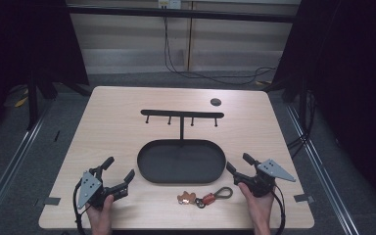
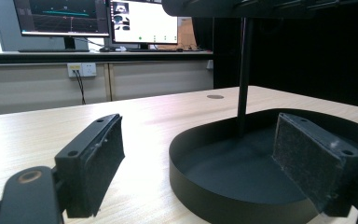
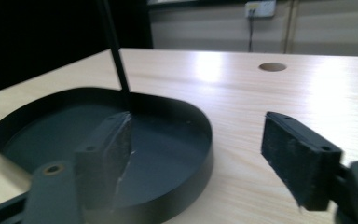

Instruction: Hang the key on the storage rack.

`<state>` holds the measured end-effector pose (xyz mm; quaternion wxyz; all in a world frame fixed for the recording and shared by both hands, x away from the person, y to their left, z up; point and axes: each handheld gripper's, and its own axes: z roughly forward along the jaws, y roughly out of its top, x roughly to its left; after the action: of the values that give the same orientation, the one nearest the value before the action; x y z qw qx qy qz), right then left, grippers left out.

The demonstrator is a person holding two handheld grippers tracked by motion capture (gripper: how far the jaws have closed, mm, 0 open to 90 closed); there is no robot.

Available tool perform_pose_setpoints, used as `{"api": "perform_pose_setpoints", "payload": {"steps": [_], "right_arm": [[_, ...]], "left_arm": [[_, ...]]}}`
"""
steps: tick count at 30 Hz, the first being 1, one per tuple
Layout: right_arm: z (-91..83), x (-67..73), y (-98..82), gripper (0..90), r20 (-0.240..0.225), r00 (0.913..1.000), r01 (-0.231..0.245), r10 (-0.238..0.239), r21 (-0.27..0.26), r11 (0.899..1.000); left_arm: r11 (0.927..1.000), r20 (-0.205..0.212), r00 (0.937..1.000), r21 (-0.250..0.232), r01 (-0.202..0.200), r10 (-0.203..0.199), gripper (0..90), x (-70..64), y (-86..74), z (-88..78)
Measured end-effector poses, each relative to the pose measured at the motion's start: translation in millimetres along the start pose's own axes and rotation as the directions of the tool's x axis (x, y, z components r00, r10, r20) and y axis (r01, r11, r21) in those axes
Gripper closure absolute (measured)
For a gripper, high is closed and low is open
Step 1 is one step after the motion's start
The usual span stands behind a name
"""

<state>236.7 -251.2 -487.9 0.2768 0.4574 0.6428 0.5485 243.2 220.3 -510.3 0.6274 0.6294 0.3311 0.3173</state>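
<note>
High view shows nothing begun: keyring (image 1: 203, 197) lies on the worktop (image 1: 117, 122) before the rack (image 1: 182, 115), left gripper (image 1: 118, 176) and right gripper (image 1: 239, 164) both spread, empty.

The light wood-grain rectangular table (image 1: 117, 122) carries a black oval metal tray (image 1: 149, 169) at its centre, with a thin black post rising from the tray's far rim to a hooked crossbar (image 1: 182, 113). A round dark grommet hole (image 1: 216, 102) sits near the far right corner. A keyring bundle with a copper-coloured tag, red piece and grey carabiner (image 1: 204, 197) lies between the tray and the near edge.
</note>
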Motion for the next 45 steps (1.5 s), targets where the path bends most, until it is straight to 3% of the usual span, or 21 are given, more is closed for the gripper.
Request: {"api": "perform_pose_setpoints", "payload": {"steps": [4,13,21,23,24,25,26,28,29,30,31,32,34,35,36,37,38,39,42,43,45], "right_arm": [[-4.5,-1.4,15.9,29.9,0.040,0.9972,0.061,-0.064,0.069,0.996],[-6.5,-14.9,33.5,36.0,-0.092,0.9957,0.029,-0.012,0.187,0.982],[-3.2,-19.4,51.0,50.6,-0.184,0.9828,0.071,-0.013,0.313,0.947],[-0.1,-16.5,55.9,52.2,-0.216,0.9757,0.117,-0.034,0.383,0.916],[-0.1,-16.5,55.9,52.2,-0.216,0.9757,0.117,-0.034,0.383,0.916],[3.3,-14.4,56.4,54.4,-0.259,0.9653,0.152,-0.036,0.443,0.884],[3.3,-14.4,56.4,54.4,-0.259,0.9653,0.152,-0.036,0.443,0.884],[6.0,-11.8,56.1,55.1,-0.270,0.9620,0.174,-0.041,0.489,0.855],[8.7,-10.5,56.2,55.6,-0.303,0.9529,0.176,-0.004,0.542,0.822],[8.7,-10.5,56.2,55.6,-0.303,0.9529,0.176,-0.004,0.542,0.822],[11.4,-7.9,55.4,55.4,-0.321,0.9470,0.190,0.007,0.578,0.794],[11.4,-7.9,55.4,55.4,-0.321,0.9470,0.190,0.007,0.578,0.794],[15.1,-5.3,52.7,51.8,-0.334,0.9424,0.202,0.023,0.623,0.756],[16.2,-4.8,51.7,50.8,-0.338,0.9407,0.208,0.026,0.634,0.745],[16.2,-4.8,51.7,50.8,-0.338,0.9407,0.208,0.026,0.634,0.745],[18.2,-3.5,49.7,49.0,-0.338,0.9409,0.219,0.026,0.666,0.713],[18.9,-2.7,49.0,49.2,-0.336,0.9415,0.225,0.026,0.683,0.695],[18.9,-2.7,49.0,49.2,-0.336,0.9415,0.225,0.026,0.683,0.695],[21.6,-1.3,47.0,55.5,-0.332,0.9423,0.224,0.039,0.712,0.665],[21.6,-1.3,47.0,55.5,-0.332,0.9423,0.224,0.039,0.712,0.665],[23.7,1.4,46.5,57.0,-0.337,0.9412,0.241,0.028,0.726,0.644]], "left_arm": [[1.0000,0.001,1.0000,0.000,-0.001,0.001,16.0,0.0,0.0,-0.1],[1.0000,0.002,1.0000,0.002,-0.005,0.005,16.0,0.2,0.0,-0.3],[1.0000,0.003,1.0000,0.002,-0.005,0.005,15.9,0.2,0.0,-0.3],[1.0000,0.003,1.0000,0.002,-0.005,0.005,15.9,0.2,0.0,-0.3],[1.0000,0.003,1.0000,0.002,-0.005,0.005,15.9,0.2,0.0,-0.3],[1.0000,0.003,1.0000,0.002,-0.005,0.005,15.9,0.2,0.0,-0.3],[1.0000,0.003,1.0000,0.002,-0.005,0.005,15.9,0.2,0.0,-0.3],[1.0000,0.003,1.0000,0.002,-0.005,0.005,15.9,0.2,0.0,-0.3],[1.0000,0.003,1.0000,0.002,-0.005,0.005,15.9,0.2,0.0,-0.3],[1.0000,0.004,1.0000,0.002,-0.005,0.005,15.9,0.3,0.0,-0.3],[1.0000,0.004,1.0000,0.002,-0.005,0.005,15.9,0.3,0.0,-0.3],[1.0000,0.004,1.0000,0.002,-0.005,0.005,15.9,0.3,0.0,-0.3],[1.0000,0.004,1.0000,0.002,-0.005,0.005,15.9,0.3,0.0,-0.4],[1.0000,0.004,1.0000,0.003,-0.005,0.005,15.9,0.2,0.0,-0.3],[1.0000,0.004,1.0000,0.002,-0.005,0.005,15.9,0.3,0.0,-0.3],[1.0000,0.004,1.0000,0.002,-0.004,0.004,15.9,0.3,0.0,-0.3],[1.0000,0.004,1.0000,0.002,-0.004,0.004,15.9,0.3,0.0,-0.3],[1.0000,0.004,1.0000,0.002,-0.005,0.005,15.9,0.3,0.0,-0.3],[1.0000,0.005,1.0000,0.003,-0.006,0.006,15.9,0.3,0.0,-0.3],[1.0000,0.004,1.0000,0.002,-0.005,0.005,15.9,0.3,0.0,-0.4],[1.0000,0.004,1.0000,0.002,-0.005,0.005,15.9,0.3,0.0,-0.3]]}}
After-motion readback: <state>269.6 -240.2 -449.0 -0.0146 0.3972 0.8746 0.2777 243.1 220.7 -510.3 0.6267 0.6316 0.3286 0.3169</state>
